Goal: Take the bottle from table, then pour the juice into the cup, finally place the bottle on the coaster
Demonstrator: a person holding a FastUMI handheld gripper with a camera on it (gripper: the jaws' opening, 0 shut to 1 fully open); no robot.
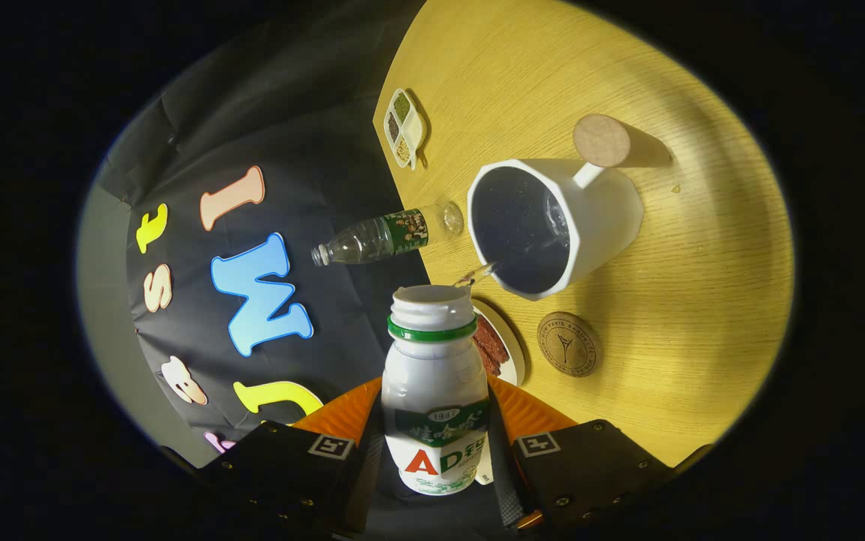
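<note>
Clamped between the two fingers of the tongs is one small white bottle with a green neck ring, its cap off — both fingers press its lower sides, closed as far as the bottle allows. The view is rolled sideways, so the bottle is tipped, its open mouth pointing at the cup. A thin stream of liquid runs from the mouth across to the cup's rim.

One cup stands on the yellow wooden desk just beyond the bottle's mouth: white, faceted, with a side handle ending in a round cork disc. Liquid already shows inside it.

Beside the cup, on the side nearer the tongs, lies one round brown coaster, bare. Between the coaster and the bottle sits one white plate holding reddish-brown strips, partly hidden by the bottle.

Beyond the cup, near the desk's edge, stands one clear plastic bottle with a green label. Farther along that edge is one small divided tray — three compartments with grains or spices.
</note>
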